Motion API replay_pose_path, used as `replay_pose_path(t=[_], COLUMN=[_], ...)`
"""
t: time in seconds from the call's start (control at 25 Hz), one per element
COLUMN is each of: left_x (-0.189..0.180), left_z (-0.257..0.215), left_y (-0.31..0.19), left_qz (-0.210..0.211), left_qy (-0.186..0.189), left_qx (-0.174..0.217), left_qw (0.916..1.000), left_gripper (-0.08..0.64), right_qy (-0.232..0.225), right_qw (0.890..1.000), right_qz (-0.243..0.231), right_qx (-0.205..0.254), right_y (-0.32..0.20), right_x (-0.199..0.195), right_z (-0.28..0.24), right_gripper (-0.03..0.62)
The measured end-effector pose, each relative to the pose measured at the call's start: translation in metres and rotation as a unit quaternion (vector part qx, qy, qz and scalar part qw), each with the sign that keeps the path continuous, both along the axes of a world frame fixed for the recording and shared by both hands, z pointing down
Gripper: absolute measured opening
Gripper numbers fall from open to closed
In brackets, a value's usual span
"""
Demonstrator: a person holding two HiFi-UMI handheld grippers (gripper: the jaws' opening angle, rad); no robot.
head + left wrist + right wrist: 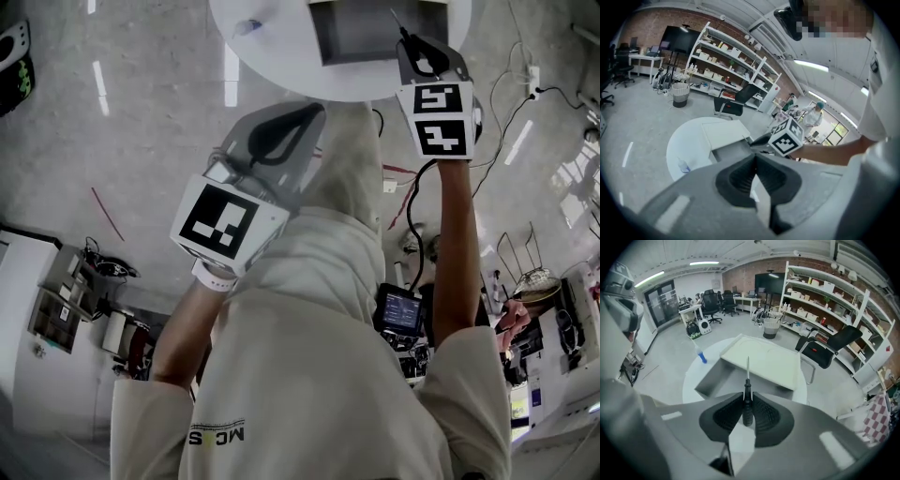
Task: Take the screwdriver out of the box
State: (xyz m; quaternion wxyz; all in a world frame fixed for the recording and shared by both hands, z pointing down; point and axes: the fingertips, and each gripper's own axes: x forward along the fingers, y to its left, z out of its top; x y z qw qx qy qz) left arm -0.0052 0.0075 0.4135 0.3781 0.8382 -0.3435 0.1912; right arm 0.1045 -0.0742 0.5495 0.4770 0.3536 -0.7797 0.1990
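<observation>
Left gripper (755, 158): jaws shut tip to tip, nothing between them. Right gripper (747, 401): jaws clamped on the black handle of the screwdriver (747, 383). Its long axis runs in line with the jaws, and the shaft sticks straight out past the tips, above the open box (708, 379). Handle's rear end is buried between the pads. Tip type too small to read.

The screwdriver (747, 390) is showing a matt black ribbed handle and a bare metal shaft, the right gripper (747, 399) is pressing dark ribbed rubbery pads (726, 416) against it, and the box (723, 380) is showing smooth dull-grey walls and a matt cream lid (764, 364) on a smooth white table (692, 383).
</observation>
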Motion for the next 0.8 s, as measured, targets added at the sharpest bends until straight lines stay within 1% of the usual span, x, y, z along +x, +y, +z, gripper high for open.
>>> replay_pose_path(t=[0.2, 0.44, 0.8], left_x=[0.001, 0.0, -0.004], left_z=[-0.02, -0.051, -0.088], left_y=[0.0, -0.001, 0.003], left_qz=[0.006, 0.007, 0.002], left_qy=[0.005, 0.005, 0.011], left_qx=[0.017, 0.038, 0.067], left_qw=[0.9998, 0.9992, 0.9977], left_gripper=[0.0, 0.0, 0.0], right_qy=[-0.01, -0.04, -0.054], right_qw=[0.999, 0.994, 0.99], right_qz=[0.019, 0.043, 0.086], right_qx=[0.044, 0.087, 0.096], right_y=[0.003, 0.01, 0.031], right_x=[0.001, -0.001, 0.013], right_z=[-0.04, -0.093, -0.142], right_gripper=[0.061, 0.061, 0.061])
